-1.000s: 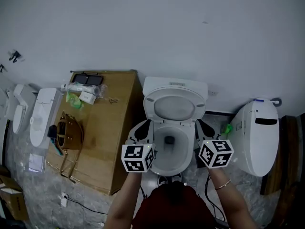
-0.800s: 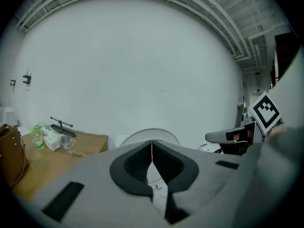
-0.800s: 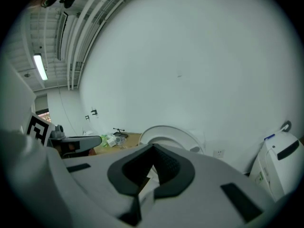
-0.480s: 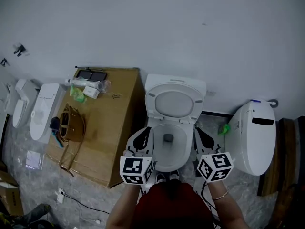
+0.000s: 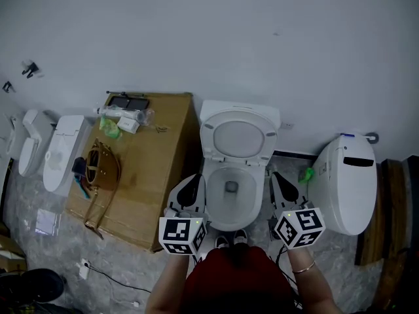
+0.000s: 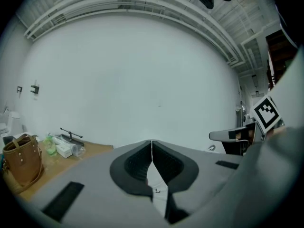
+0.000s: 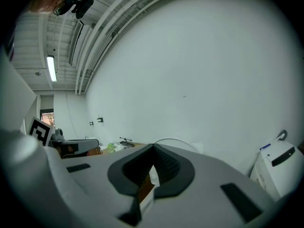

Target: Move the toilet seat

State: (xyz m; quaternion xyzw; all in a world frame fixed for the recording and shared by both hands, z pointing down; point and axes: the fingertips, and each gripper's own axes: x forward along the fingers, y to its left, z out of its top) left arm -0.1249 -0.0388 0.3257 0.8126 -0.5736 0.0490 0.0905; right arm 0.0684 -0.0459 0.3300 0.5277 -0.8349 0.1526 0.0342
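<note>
Both tongs are closed and empty. In the left gripper view the left tongs [image 6: 151, 142] have their jaws pressed tip to tip with only bare wall behind. The right tongs [image 7: 153, 147] look the same in the right gripper view.

The toilet seat [image 5: 213, 142] is up, leaning back at the wall [image 5: 209, 38]. The bowl [image 5: 230, 222] is open below it, with a dark drain spot at the bottom and nothing else visible inside. Neither tool touches the seat. The left tongs [image 5: 196, 178] sit just beside the bowl's left rim and the right tongs [image 5: 275, 176] just beside its right rim.

The cardboard box [image 5: 154, 175] stands left of the toilet and serves as a shelf:
- A brown handbag [image 5: 98, 167] stands upright on it, and I can't see its contents.
- At the rear is a clear bag holding a bottle [image 5: 121, 115], plus a small white carton [image 5: 129, 125] and a green packet [image 5: 111, 129].

No print is readable anywhere. The only markings are the black-and-white squares on the marker cubes [image 5: 179, 235].

Clearance:
- Left: the box edge is tight against the toilet, and the left tongs fill that slot.
- Right: the gap to a second toilet with its lid closed [image 5: 347, 182] is wider, with a small green object [image 5: 306, 174] on the floor near the wall.
- Far left: more white toilets [image 5: 62, 152] stand beyond the box.
- The seat's top edge shows as a thin white arc [image 7: 178, 140] just past the right jaws.
</note>
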